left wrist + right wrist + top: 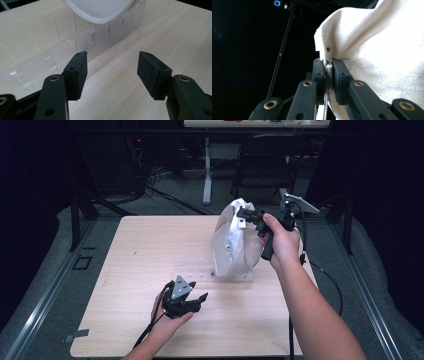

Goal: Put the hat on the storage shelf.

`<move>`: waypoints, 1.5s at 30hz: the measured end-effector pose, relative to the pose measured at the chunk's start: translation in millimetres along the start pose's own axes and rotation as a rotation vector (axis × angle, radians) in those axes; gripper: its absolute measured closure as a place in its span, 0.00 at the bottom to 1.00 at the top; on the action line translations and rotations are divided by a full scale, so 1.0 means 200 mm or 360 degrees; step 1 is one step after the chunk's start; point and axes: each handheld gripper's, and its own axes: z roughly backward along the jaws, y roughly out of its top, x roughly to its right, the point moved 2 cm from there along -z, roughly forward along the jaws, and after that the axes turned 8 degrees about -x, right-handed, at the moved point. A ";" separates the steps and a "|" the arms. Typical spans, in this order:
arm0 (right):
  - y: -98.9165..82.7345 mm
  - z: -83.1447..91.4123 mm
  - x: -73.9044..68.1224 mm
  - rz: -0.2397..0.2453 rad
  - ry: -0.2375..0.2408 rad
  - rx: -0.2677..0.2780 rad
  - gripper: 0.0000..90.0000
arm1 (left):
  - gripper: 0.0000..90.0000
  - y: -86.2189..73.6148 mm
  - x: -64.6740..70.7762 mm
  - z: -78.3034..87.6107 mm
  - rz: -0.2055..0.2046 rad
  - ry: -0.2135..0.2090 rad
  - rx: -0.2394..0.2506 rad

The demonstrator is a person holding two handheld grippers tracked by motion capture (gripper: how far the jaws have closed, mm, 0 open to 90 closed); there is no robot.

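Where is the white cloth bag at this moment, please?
In the high view the white cloth bag stands at the table's right rear part, on a clear plastic rack, with the right gripper shut on its upper edge.

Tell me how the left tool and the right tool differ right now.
The left tool is open and holds nothing; the right tool is shut on the white cloth cap. The left tool sits low over the table; the right tool is raised at the cap's top edge. Both are black and hand-held.

The high view looks forward and down on the whole surface (pixel 150 250); the left gripper view skims it closely. The right gripper view tilts upward, close against the white cloth (pixel 387 50); all views share it.
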 end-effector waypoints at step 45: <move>-0.05 -0.06 -0.02 0.0045 -0.0024 -0.0014 0.91 | 0.86 0.24 0.07 -0.12 -0.0117 0.0144 -0.0046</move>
